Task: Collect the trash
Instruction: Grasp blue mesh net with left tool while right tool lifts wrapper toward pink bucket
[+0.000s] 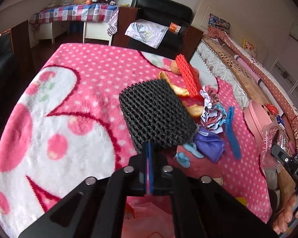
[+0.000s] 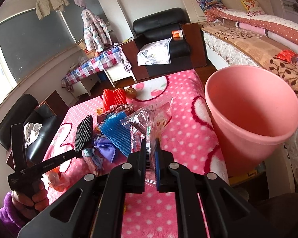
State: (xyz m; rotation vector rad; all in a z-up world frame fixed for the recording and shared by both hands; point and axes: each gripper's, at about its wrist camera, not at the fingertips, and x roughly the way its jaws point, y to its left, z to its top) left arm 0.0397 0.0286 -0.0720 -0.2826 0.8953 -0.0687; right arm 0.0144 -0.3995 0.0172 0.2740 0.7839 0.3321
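Clamped in the right gripper (image 2: pixel 150 152), a clear plastic wrapper (image 2: pixel 149 119) is held just left of the pink bin (image 2: pixel 252 138); black foam netting (image 1: pixel 157 115) is pinched by the left gripper (image 1: pixel 148 148), farther away

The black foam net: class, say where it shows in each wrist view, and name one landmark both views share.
Left wrist: black foam net fills the centre, clamped in the left gripper.
Right wrist: black foam net at left, seen edge-on.
Shared landmark: red foam net on the pink blanket.
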